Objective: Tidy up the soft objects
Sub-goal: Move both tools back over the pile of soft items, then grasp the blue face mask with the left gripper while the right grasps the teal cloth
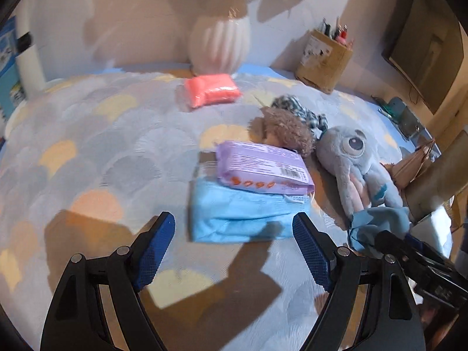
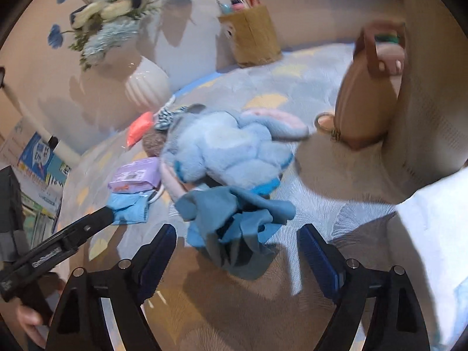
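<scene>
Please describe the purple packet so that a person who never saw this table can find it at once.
Start at the white ribbed vase by the wall and come toward the camera, past the pink packet. The purple packet lies on the folded light-blue cloth, left of the grey-blue plush toy. Only it carries a barcode.

Soft things spread over the bench [image 1: 96, 152], with holders along the wall.

In the left wrist view a wipes pack [image 1: 263, 168] lies on the far part of a folded cloth [image 1: 242, 216]. Behind the pack sits a fuzzy ball [image 1: 288, 130], with a knotted rope toy [image 1: 298, 108] just behind it. Right of the pack lies a plush toy [image 1: 356, 161], a crumpled rag [image 1: 377, 222] at its near end. Farther back lies a foam pack [image 1: 212, 89] before a vase [image 1: 219, 44]; a pencil holder [image 1: 324, 58] stands to the right.
</scene>
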`<state>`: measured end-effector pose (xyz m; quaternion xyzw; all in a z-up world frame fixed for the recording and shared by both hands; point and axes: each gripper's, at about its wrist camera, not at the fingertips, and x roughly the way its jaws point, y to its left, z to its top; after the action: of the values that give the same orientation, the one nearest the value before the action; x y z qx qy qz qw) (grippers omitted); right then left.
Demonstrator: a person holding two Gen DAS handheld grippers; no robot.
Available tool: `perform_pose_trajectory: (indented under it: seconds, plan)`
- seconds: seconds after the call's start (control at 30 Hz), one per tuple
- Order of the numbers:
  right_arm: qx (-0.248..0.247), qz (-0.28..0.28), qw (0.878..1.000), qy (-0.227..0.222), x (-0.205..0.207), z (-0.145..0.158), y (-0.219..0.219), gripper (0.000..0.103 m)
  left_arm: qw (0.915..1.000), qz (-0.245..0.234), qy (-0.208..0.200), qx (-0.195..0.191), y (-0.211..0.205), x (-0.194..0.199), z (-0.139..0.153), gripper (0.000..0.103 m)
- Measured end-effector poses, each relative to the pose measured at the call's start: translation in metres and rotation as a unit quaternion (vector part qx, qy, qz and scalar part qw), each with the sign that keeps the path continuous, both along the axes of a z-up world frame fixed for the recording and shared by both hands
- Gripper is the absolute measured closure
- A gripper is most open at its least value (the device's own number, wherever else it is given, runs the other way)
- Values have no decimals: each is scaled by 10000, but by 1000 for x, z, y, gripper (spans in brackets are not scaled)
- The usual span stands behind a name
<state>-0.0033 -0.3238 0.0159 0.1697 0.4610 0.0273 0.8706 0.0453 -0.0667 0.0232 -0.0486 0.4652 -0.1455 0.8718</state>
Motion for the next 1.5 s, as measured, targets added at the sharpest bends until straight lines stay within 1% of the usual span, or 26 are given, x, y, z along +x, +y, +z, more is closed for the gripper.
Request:
perform_pose_trajectory:
  seconds: [0.07,0.13,0.17,0.2,0.23,0.27,0.3,0.33,0.37,0.43,0.47,0.63,0.8,0.87,0.9,0.93,1.03,1.1,1.17,1.2,1.23,1.27,1.3,1.33,1.4,1.5]
  plan:
    - [-52,21,10000,-66,-1,2,3,21,9998,-58,-80,-148,-5,0,1,21]
    - [-53,57,9999,-125,-3,1,5,47,9997,-103,-99,-201,-10,1,2,21]
    - [-92,65,9999,-125,-3,0,5,54,9998,-116,-94,-159,-13,2,2,22]
    - [-117,84,9998,-156,-4,1,6,68,9999,-121,-89,-73,-16,3,0,23]
    - [-116,112,9997,-158,-4,0,7,79,9998,-129,-77,88,-19,5,-1,29]
    - [-121,136,9997,-142,-4,0,8,82,9991,-108,-190,362,-23,4,-2,41]
    - [-149,163,9997,-121,-4,-1,9,84,9987,-132,-238,439,-23,3,-1,46]
    - [-167,172,9996,-130,-4,-1,10,86,9986,-116,-263,454,-22,3,-1,61]
    - [-178,213,9995,-157,-5,0,11,88,9983,-35,-278,501,-19,4,0,83]
    - [-153,318,9991,-245,-8,3,14,93,9991,-4,-246,347,-9,6,0,92]
    - [-121,357,9987,-340,-11,6,14,93,9998,-33,-178,115,-2,5,2,93]
    - [247,738,9943,-723,-39,21,25,93,9994,-154,-221,-219,19,-25,15,93]
    - [240,1197,9904,-652,-57,25,48,93,9975,-619,-325,-136,33,-63,28,91]
    - [178,1251,9900,-627,-64,24,55,93,9959,-829,-371,27,42,-73,30,88]
    - [89,1240,9905,-593,-67,23,58,93,9955,-856,-371,148,47,-76,30,84]
    - [9,1226,9910,-546,-68,21,60,93,9953,-899,-295,205,51,-77,29,72]
    - [37,1241,9917,-324,-65,14,57,90,9963,-849,55,111,73,-74,24,62]
    - [327,1229,9919,-40,-60,7,51,90,9978,-643,62,179,86,-76,24,56]
    - [467,1251,9909,150,-58,2,47,88,9991,-426,12,-28,98,-79,25,48]
    - [445,1270,9907,223,-58,0,46,83,9990,-407,17,-206,101,-78,25,47]
    - [402,1297,9903,281,-60,-1,47,69,9985,-408,16,-375,101,-77,25,47]
    - [377,1336,9898,303,-62,-1,47,60,9981,-401,4,-474,99,-75,25,46]
    - [380,1357,9897,241,-66,2,46,45,9981,-387,-26,-472,95,-72,27,43]
    - [345,1358,9899,190,-69,4,46,38,9983,-407,-73,-414,89,-69,28,38]
    - [115,1385,9902,106,-73,11,47,31,9979,-590,-203,-192,73,-65,32,36]
    - [-435,1530,9872,-115,-75,25,53,22,9913,-1245,-344,233,47,-68,34,36]
